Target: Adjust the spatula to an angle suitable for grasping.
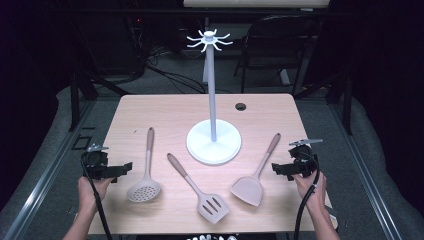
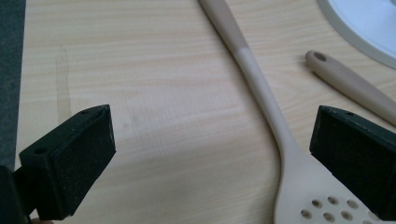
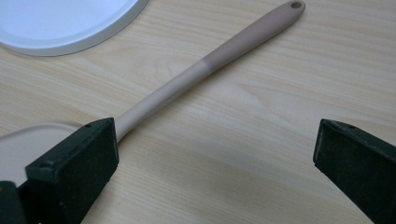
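Three beige utensils lie on the wooden table (image 1: pixel 165 112) in front of a white hook stand (image 1: pixel 212 90): a perforated spoon (image 1: pixel 145 176), a slotted spatula (image 1: pixel 201 192) and a solid spatula (image 1: pixel 256 175). My left gripper (image 1: pixel 121 172) hovers just left of the perforated spoon, open and holding nothing. In the left gripper view the left gripper (image 2: pixel 210 158) has bare table between its jaws, with the spoon (image 2: pixel 261 93) by the right jaw. My right gripper (image 1: pixel 278 169) sits right of the solid spatula, open. In the right gripper view the right gripper (image 3: pixel 215 163) stands wide, and the spatula handle (image 3: pixel 210 65) runs past its left jaw.
The stand's round base (image 1: pixel 213 142) sits mid-table; its edge shows as the white base (image 2: pixel 369 23) and the white base (image 3: pixel 60 23). A cable hole (image 1: pixel 241 106) is near the far edge. A dark chair (image 1: pixel 277 45) stands behind the table.
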Motion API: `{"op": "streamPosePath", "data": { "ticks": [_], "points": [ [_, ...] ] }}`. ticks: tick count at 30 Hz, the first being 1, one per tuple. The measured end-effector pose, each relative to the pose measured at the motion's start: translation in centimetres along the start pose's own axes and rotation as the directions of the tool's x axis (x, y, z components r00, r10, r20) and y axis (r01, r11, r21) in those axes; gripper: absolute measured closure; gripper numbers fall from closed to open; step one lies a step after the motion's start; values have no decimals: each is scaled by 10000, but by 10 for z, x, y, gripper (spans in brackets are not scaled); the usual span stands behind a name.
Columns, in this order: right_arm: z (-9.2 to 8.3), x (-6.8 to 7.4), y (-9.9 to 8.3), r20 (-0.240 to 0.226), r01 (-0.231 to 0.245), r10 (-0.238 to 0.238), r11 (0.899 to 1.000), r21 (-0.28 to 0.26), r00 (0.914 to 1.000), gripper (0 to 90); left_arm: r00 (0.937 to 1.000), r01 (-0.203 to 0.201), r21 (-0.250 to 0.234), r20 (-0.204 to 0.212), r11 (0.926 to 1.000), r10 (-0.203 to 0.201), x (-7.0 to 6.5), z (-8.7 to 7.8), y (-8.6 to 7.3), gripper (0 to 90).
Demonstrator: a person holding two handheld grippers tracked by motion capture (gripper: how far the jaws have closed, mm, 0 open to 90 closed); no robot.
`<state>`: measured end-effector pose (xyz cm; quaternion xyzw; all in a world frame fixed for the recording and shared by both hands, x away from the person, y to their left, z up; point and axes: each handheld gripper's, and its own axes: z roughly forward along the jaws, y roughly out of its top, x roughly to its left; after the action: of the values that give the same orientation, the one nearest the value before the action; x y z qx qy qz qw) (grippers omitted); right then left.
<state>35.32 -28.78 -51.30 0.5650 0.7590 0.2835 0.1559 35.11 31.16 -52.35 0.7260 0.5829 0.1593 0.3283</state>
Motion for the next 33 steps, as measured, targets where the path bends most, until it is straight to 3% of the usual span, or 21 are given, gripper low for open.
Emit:
{"op": "streamPosePath", "data": {
  "ticks": [8, 14, 21, 28, 33],
  "points": [
    [8, -16, -2, -181, -334, 341, 9988, 363, 9993, 3, 9990, -455, 116, 51, 9989, 455, -9, 10, 8, 0],
    [5, -15, -1, -59, -442, 444, 9986, 306, 9990, 26, 9986, -506, 257, 146, 9984, 503, -11, 15, 9, 0],
    [11, -11, 3, -179, -610, 620, 9968, 515, 9979, 110, 9980, -625, 72, 56, 9980, 625, -10, 12, 10, 0],
    [21, 3, 11, -267, -666, 686, 9952, 716, 9973, 178, 9989, -469, -123, -20, 9988, 469, -8, 6, 11, 0],
    [33, 26, 23, -222, -506, 526, 9954, 810, 9984, 250, 9994, 23, -410, -352, 9992, -37, -8, 2, 17, 0]
  ]
}}
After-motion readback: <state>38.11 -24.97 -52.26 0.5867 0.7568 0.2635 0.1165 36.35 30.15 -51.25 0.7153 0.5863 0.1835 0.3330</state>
